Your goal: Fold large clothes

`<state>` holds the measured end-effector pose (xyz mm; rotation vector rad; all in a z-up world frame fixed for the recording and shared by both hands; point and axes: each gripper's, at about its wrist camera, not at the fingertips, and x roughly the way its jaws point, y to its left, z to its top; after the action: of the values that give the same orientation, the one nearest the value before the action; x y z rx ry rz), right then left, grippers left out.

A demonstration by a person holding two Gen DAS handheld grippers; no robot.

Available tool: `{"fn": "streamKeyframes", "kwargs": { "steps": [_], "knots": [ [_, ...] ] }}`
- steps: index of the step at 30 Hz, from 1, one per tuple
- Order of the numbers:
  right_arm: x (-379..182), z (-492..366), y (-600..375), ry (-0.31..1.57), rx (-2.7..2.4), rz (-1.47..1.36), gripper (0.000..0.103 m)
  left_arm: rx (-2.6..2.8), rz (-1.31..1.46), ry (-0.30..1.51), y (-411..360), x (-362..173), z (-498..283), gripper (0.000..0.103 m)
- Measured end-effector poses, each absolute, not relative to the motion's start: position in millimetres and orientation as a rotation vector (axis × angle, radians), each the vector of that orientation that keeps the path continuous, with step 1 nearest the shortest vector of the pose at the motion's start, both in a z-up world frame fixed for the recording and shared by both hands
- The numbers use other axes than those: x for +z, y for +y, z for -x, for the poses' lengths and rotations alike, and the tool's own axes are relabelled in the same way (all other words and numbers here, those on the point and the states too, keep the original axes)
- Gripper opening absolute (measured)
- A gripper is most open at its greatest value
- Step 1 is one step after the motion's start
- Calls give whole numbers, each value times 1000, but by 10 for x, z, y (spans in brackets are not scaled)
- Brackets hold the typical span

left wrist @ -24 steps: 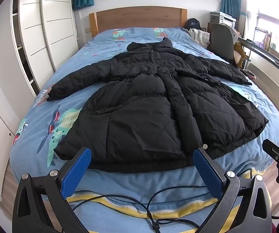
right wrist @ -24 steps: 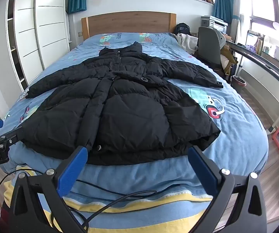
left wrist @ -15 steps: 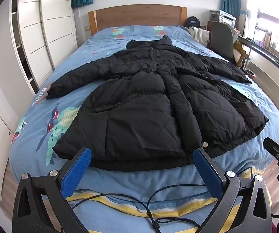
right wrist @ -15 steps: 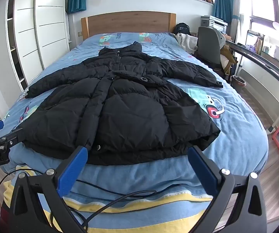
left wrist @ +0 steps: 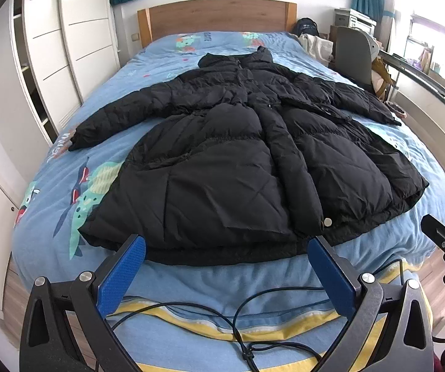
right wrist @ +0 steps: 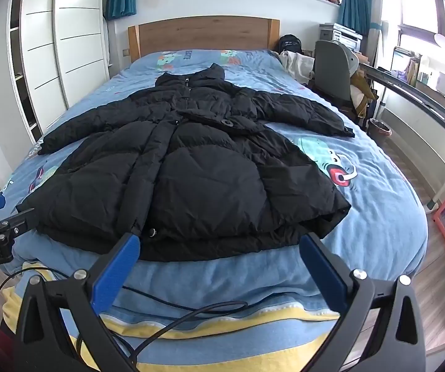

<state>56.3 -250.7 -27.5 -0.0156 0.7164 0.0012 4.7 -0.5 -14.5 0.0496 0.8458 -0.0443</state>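
Black padded coat [left wrist: 238, 161]: laid flat on the bed [left wrist: 191, 282], collar at 12 o'clock, hem at 6. Left gripper [left wrist: 227, 245] and right gripper [right wrist: 219, 241]: held wide apart, nothing gripped, just short of the hem.

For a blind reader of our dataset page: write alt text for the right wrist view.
A black puffer coat lies spread flat, front up and sleeves out, on a bed with a blue cartoon-print cover. In the foreground, the open right gripper with blue-padded fingers hovers short of the coat's hem, above a black cable; the left gripper shows at the left edge.
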Motion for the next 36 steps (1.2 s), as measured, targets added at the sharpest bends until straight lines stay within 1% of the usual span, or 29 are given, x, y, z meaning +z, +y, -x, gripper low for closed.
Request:
{"fn": "streamKeyframes", "kwargs": {
  "steps": [19, 25, 29, 36],
  "knots": [
    [-353, -592, -2555, 731, -2, 3, 103, -22, -64, 894, -8, -230, -96, 102],
    [-367, -639, -2581, 737, 2, -11, 103, -36, -29, 930, -1, -260, -144, 102],
    [-324, -683, -2632, 731, -3, -28, 103, -27, -6, 909, 5, -201, -167, 102],
    [-128, -777, -2724, 696, -11, -38, 103, 13, -73, 847, -69, 27, -236, 102]
  ]
}}
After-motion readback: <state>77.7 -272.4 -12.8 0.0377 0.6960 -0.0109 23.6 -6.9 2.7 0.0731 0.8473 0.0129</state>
